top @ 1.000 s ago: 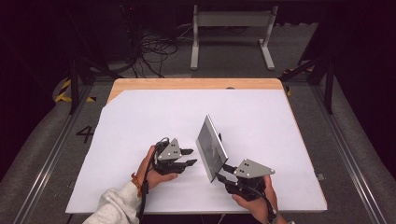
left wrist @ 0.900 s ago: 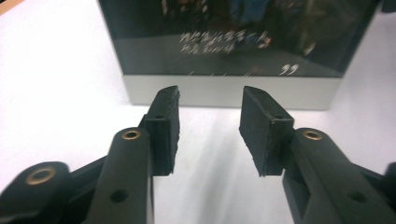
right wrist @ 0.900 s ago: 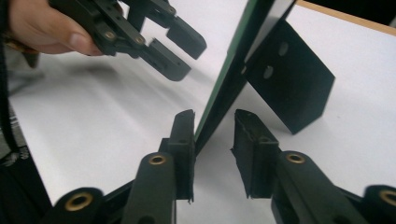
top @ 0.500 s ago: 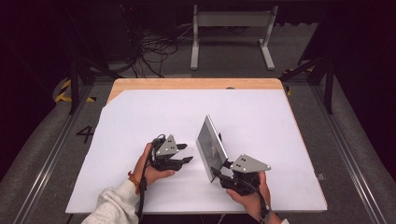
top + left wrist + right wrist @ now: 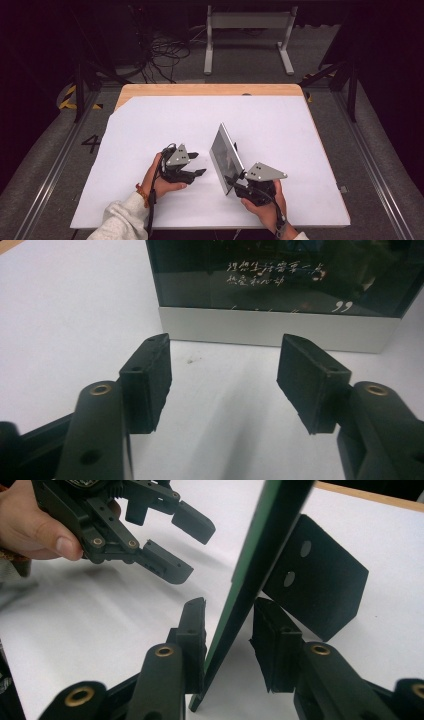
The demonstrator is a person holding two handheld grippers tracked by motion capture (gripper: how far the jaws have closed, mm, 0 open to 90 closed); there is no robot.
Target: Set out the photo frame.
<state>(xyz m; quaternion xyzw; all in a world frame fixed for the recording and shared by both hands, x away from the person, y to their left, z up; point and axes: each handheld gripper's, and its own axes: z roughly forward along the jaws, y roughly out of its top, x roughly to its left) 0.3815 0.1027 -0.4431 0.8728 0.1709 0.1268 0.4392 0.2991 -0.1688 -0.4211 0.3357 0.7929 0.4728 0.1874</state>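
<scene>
A thin, rectangular, glass-fronted picture frame with a silver lower border (image 5: 226,156) stands on edge, right of centre in the lower half of the high view, on the white table sheet (image 5: 150,120). Its long axis runs from lower right to upper left, and its dark face points left toward the left gripper (image 5: 196,165). That gripper's jaws have just been opening; they stand spread with nothing between them. The right gripper (image 5: 227,640) brackets the frame's near edge; one pad touches it, the other shows a gap. A black back stand (image 5: 320,582) props the frame.
</scene>
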